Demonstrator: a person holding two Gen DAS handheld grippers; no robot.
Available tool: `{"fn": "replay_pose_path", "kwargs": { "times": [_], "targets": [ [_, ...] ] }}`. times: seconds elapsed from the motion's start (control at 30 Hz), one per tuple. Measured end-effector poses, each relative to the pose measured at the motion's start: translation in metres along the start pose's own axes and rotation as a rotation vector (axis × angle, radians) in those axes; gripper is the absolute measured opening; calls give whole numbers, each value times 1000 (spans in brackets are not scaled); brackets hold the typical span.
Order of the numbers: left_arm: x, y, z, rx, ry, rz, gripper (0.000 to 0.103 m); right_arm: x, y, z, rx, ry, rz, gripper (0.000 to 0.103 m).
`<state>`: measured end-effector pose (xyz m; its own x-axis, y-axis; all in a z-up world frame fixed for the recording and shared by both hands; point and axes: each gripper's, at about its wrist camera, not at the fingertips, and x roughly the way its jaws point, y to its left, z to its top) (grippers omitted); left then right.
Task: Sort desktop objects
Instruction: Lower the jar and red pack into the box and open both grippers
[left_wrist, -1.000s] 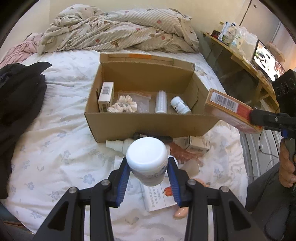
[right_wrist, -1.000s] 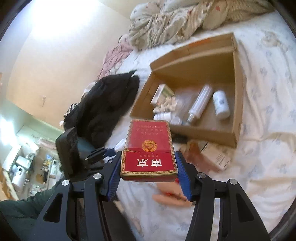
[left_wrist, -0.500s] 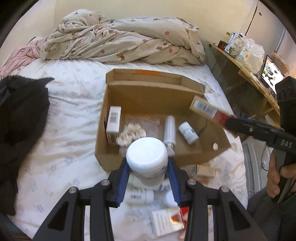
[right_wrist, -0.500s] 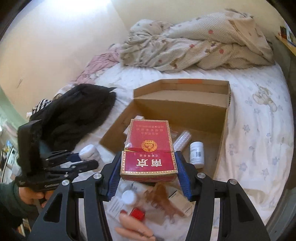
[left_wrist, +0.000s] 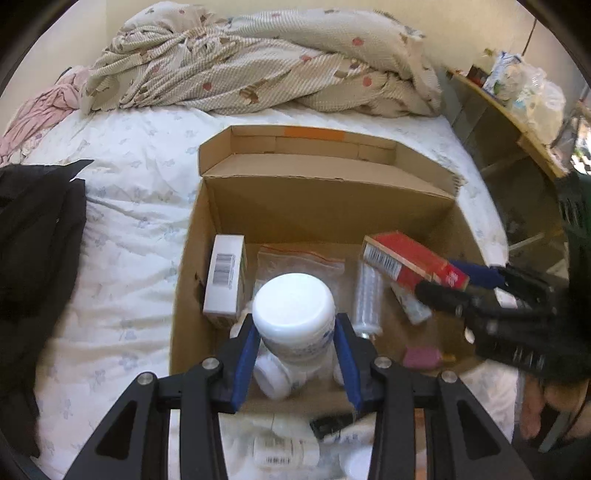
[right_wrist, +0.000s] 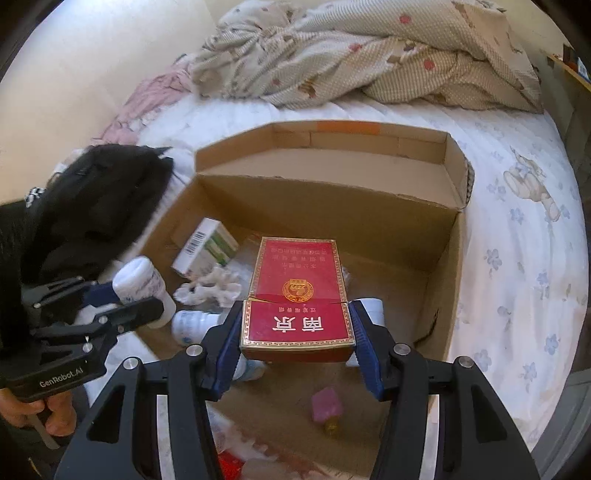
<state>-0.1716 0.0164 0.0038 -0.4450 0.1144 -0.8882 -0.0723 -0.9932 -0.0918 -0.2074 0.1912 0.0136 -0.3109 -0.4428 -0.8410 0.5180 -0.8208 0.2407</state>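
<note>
My left gripper (left_wrist: 295, 356) is clamped on a white jar (left_wrist: 294, 314), lid up, held over the near-left part of the cardboard box (left_wrist: 325, 206) on the bed (left_wrist: 122, 206). My right gripper (right_wrist: 295, 343) is clenched on a red carton (right_wrist: 297, 295) w/ gold print, held flat over the box's middle; in the left view it's tilted, barcode end down. Inside the box: white barcode box (left_wrist: 225, 280) standing along the left wall, zip bag (left_wrist: 299, 260), clear tube (left_wrist: 367, 295), white frilly item (right_wrist: 208, 286), small white bottle (right_wrist: 194, 325), pink item (right_wrist: 325, 404) near the front wall. More bottles lie on the bed just in front of the box. Black garment (left_wrist: 33, 258) to the left, rumpled quilt (left_wrist: 258, 62) behind.
</note>
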Motion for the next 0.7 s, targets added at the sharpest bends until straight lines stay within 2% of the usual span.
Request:
{"fn": "replay_pose_path", "kwargs": {
  "times": [0.23,0.37,0.57,0.6,0.63,0.67,0.7],
  "targets": [
    [44,-15,27,77,61,99,41,27,4,4,-43,65,-92,59],
    [67,-17,30,74,125,129,41,36,0,3,-27,101,-91,60],
    [72,-24,31,99,128,182,41,39,0,2,-33,125,-88,60],
    [72,-23,30,93,135,179,45,39,1,1,-37,132,-89,60],
    [71,-22,29,82,148,158,52,40,2,-1,-39,142,-90,61],
    [69,-22,28,72,163,122,64,43,2,-1,-38,149,-88,61],
    [64,-20,26,69,156,106,67,45,2,-3,-32,163,-79,61]
  ]
}}
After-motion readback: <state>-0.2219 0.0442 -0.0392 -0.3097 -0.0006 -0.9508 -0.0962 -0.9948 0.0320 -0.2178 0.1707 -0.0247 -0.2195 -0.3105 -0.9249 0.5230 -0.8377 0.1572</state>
